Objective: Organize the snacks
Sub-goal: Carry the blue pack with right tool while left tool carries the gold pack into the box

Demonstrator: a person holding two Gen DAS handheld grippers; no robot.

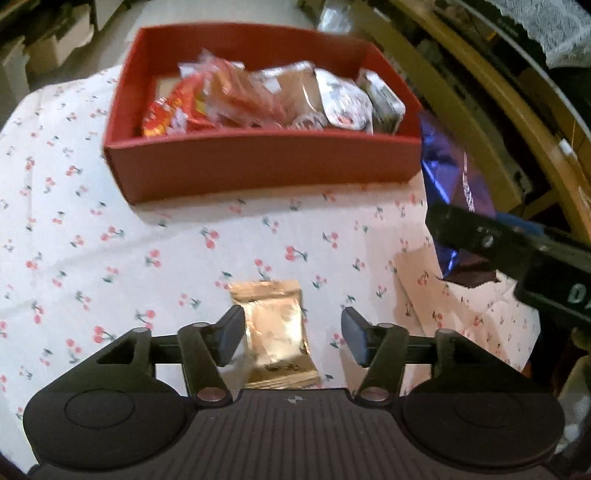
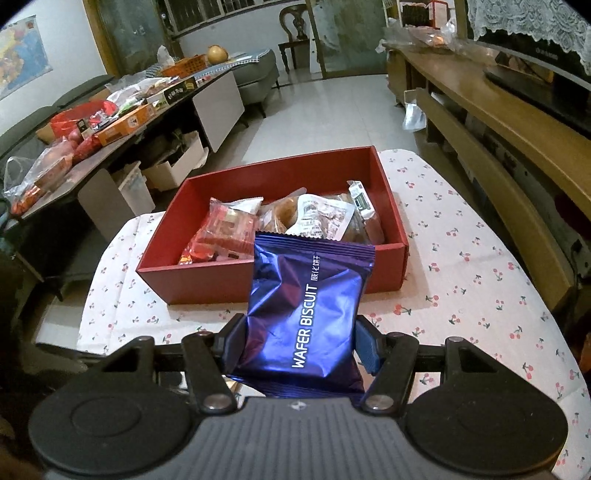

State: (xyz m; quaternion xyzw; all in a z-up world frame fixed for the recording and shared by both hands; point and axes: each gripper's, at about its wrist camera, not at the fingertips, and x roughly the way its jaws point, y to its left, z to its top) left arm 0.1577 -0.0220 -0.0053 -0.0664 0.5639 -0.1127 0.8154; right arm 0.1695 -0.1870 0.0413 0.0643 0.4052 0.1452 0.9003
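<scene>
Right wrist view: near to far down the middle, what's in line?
right claw shut on the blue wafer biscuit packet → red box near wall → snack packets inside it → box far wall → tiled floor → dark wooden chair.

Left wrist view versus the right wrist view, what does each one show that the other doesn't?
Only the left wrist view shows the gold packet lying on the cloth between the open left gripper fingers.

Only the right wrist view shows the "WAFER BISCUIT" print, the right gripper shut on that packet, and the cluttered side table.

Both show the red box of snacks on the cherry-print tablecloth, and the blue wafer packet.
</scene>
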